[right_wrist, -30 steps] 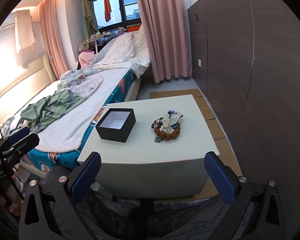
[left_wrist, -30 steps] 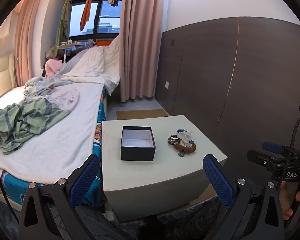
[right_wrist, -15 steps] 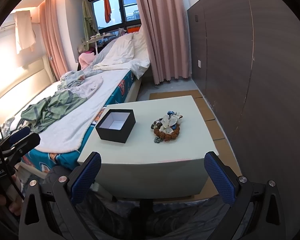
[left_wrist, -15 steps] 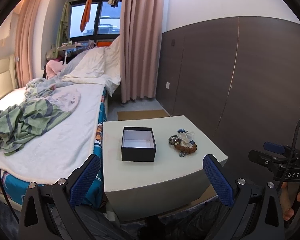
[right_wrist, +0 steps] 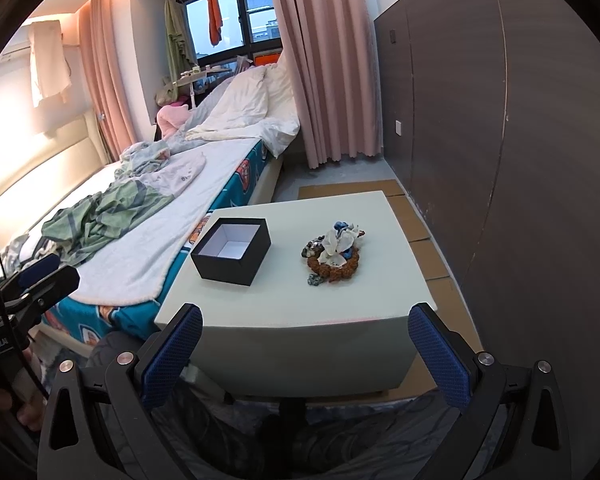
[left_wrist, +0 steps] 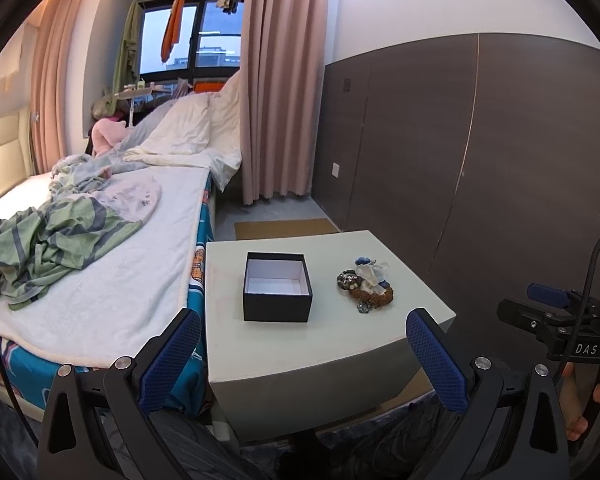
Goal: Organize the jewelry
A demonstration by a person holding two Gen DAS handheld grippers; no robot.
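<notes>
The jewelry (left_wrist: 367, 287) lies in one small heap on the pale table (left_wrist: 300, 344), ahead of the left tongs (left_wrist: 304, 356) and toward their right-hand finger: a brown beaded ring with white and blue pieces piled on it, dark metallic beads at its left edge and one small bluish piece just in front of it. From the right tongs (right_wrist: 306, 354) the same heap (right_wrist: 333, 251) sits ahead and only slightly right of the midline. Just beside it, on its left and not touching, stands a black box (left_wrist: 277, 287) with a white lining, lidless and with nothing in it; in the right wrist view the box (right_wrist: 232, 250) lies ahead and left of centre, turned at an angle to the table's edge.

Both tongs hang short of the table's near edge, well apart from the heap and the box. Each pair is spread wide with nothing between the blue pads (left_wrist: 171, 360), which frame the table's front corners. The right tongs show at the far right of the left wrist view, with a person's fingers (left_wrist: 580, 420) gripping the handle below them; the left tongs show at the far left of the right wrist view.

A bed (left_wrist: 112, 264) with a white cover and a crumpled green striped blanket (left_wrist: 48, 240) runs along the table's left side. A dark panelled wall (left_wrist: 480, 152) stands to the right, and pink curtains (left_wrist: 280, 80) hang beyond.
</notes>
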